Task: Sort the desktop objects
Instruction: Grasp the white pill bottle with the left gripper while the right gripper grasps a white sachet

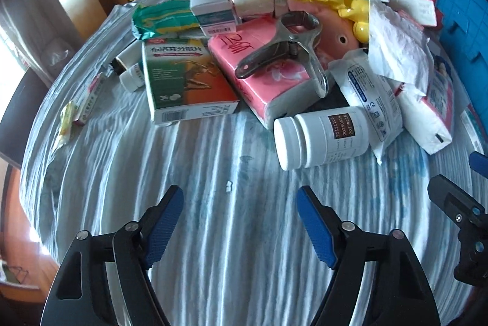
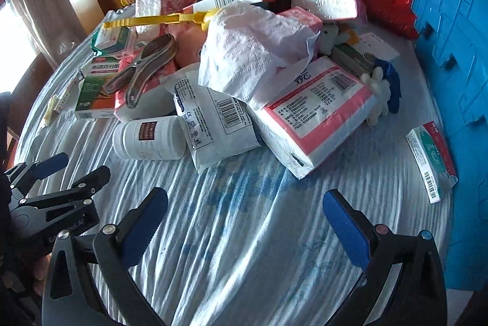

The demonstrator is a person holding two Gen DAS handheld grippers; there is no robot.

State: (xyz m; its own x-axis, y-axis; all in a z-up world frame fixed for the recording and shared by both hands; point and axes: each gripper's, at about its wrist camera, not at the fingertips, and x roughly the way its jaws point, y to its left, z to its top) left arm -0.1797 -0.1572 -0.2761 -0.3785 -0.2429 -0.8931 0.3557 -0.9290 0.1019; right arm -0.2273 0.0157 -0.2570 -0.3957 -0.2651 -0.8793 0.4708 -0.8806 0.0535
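Ahead of the left gripper (image 1: pixel 239 214), whose jaws stand wide with nothing between them, the heap runs left to right. Off to the left of the jaws lies a green and orange medicine box (image 1: pixel 187 80). Straight ahead sits a pink tissue pack (image 1: pixel 262 72) with a metal clip (image 1: pixel 283 51) resting on top. Just ahead and to the right of the jaws lies a white pill bottle (image 1: pixel 320 139) on its side, its cap toward the left, touching a white sachet (image 1: pixel 370 100) behind it.

The right gripper (image 2: pixel 245 217) also holds its jaws wide and empty. The same bottle lies ahead to the left of them, a pink-edged tissue pack (image 2: pixel 314 112) ahead and slightly right, a small green box (image 2: pixel 431 156) far right beside the blue crate (image 2: pixel 457 51).

The bench (image 1: pixel 213 161) wears a rippled striped cloth; nothing looks sorted yet, so this seems the approach to a 1st pick. The bottle looks the easiest: it stands free at the heap's front edge. I would bring the left jaws over its body, across the round side, and close gently, since it may roll; lifting straight up should spare the sachet and pack leaning nearby.
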